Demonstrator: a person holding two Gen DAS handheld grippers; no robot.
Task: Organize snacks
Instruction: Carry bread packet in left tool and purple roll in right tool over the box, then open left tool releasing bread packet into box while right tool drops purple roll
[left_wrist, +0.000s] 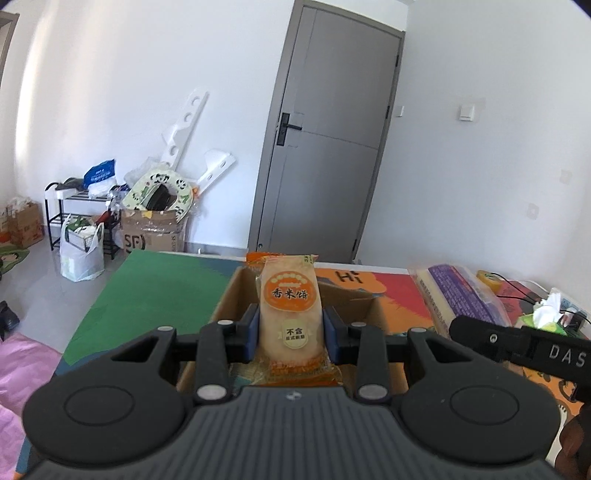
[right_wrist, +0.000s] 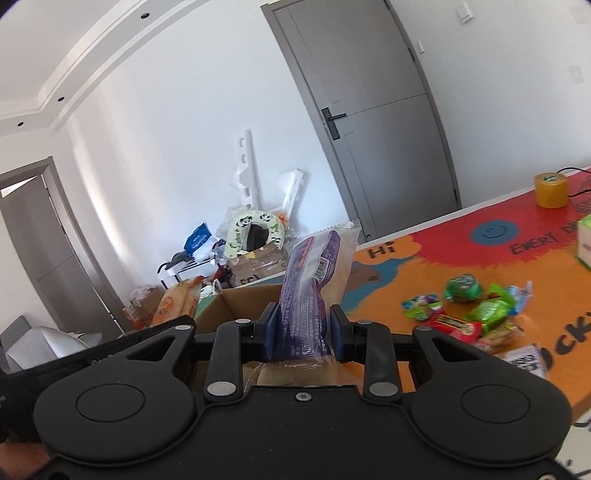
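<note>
A rice cracker packet (left_wrist: 289, 314) is clamped upright between the blue pads of the left gripper (left_wrist: 290, 330), whose jaws are drawn in to a narrow gap and pressed against the packet's two long edges. The packet is held directly above the open cardboard box (left_wrist: 232, 295), apparently so that it can be lowered or dropped straight in. A purple snack packet (right_wrist: 308, 295) is pinched in the same way by the right gripper (right_wrist: 303, 330), its jaws likewise nearly closed around the pack's lower half, with the box (right_wrist: 236, 301) seen just beyond and to the left. Both packets are gripped by their sides and kept on end, which is judged to suit standing them side by side in the box.

The rice cracker packet is seen as a clear wrapper over pale round crackers, with an orange label carrying Chinese characters, a smaller round sticker below it and crimped orange ends. The purple packet is long and flat, partly transparent, with a barcode and small print on its back and a serrated top seal.

The remaining loose snacks (right_wrist: 476, 314), in green, red and blue wrappers, are left scattered on the colourful table mat (right_wrist: 406, 266), well apart from the box, so the sorting is judged to be unfinished
</note>
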